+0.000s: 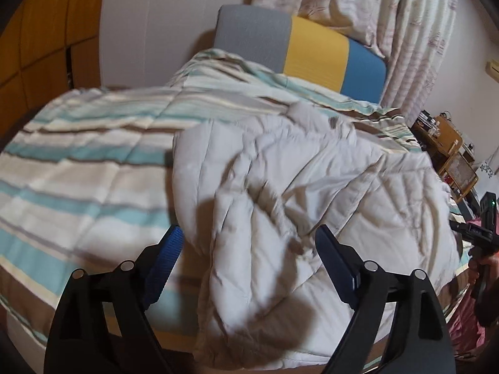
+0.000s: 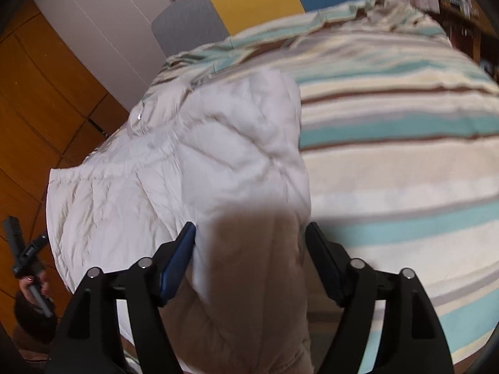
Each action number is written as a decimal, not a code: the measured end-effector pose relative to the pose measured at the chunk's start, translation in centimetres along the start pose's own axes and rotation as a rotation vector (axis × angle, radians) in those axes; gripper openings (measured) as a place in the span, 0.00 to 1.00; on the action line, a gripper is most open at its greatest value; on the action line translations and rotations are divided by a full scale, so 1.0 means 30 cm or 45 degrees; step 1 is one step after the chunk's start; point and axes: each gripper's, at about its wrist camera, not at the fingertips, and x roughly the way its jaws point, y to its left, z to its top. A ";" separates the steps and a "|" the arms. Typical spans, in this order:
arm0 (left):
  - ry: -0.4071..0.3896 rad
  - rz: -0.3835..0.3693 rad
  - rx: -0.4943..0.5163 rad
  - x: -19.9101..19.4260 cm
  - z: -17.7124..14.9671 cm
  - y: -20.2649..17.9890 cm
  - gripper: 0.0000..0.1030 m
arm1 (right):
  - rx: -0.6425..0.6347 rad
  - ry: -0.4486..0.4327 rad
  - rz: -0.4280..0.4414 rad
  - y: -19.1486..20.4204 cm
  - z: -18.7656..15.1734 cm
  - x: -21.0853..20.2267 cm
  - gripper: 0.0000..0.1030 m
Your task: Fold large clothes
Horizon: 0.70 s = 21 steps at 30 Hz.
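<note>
The white quilted jacket (image 1: 280,205) lies on the striped bedspread (image 1: 78,168), bunched into a rough fold, its near edge hanging over the bed's front side. It sits nearer that front edge than the grey-yellow-blue headboard cushion (image 1: 299,53), which stands well behind it against the wall. Probably laid on the bed because the flat bedspread gives room to spread and fold a bulky piece.

The left gripper (image 1: 249,261) hovers above the jacket's near left part, tilted down at it. Jaws stand wide apart; cloth shows between them in the left wrist view, but the pads do not press on it, so it is released, nothing held. Its left finger lines up over bedspread just beside the jacket's left edge.

The right gripper (image 2: 251,261) points down at the jacket's near right corner, jaws spread too. The jacket (image 2: 187,155) fills the gap in the right wrist view, shaded there and blurred; pads look clear of the fabric, so judged released, not grasping.

Each gripper shows at the edge of the other's view with a hand around its handle, so the two flank the jacket's near edge. Both views are motion-blurred. Judgement: the fold is partly done, hands free and placed to take a fresh grip.
</note>
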 end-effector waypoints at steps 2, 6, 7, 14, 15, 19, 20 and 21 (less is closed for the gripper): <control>0.034 -0.036 0.024 0.022 0.028 -0.011 0.88 | -0.010 -0.007 0.002 0.007 0.020 0.003 0.71; 0.182 -0.062 0.126 0.130 0.048 -0.064 0.88 | -0.044 -0.003 -0.010 0.017 0.041 0.008 0.61; 0.209 -0.039 0.137 0.158 0.049 -0.074 0.85 | -0.062 0.000 -0.032 0.028 0.046 0.015 0.51; 0.202 -0.070 0.070 0.121 0.058 -0.072 0.24 | -0.138 -0.029 -0.113 0.086 0.056 -0.048 0.23; 0.181 -0.065 0.054 0.103 0.068 -0.066 0.22 | -0.152 -0.050 -0.112 0.099 0.064 -0.068 0.21; 0.030 -0.043 0.013 -0.002 0.128 -0.060 0.21 | -0.209 -0.174 -0.090 0.154 0.109 -0.182 0.17; -0.001 -0.044 0.011 -0.023 0.139 -0.062 0.21 | -0.215 -0.201 -0.085 0.167 0.124 -0.200 0.16; -0.053 -0.036 0.011 -0.046 0.159 -0.068 0.21 | -0.218 -0.236 -0.077 0.181 0.144 -0.222 0.16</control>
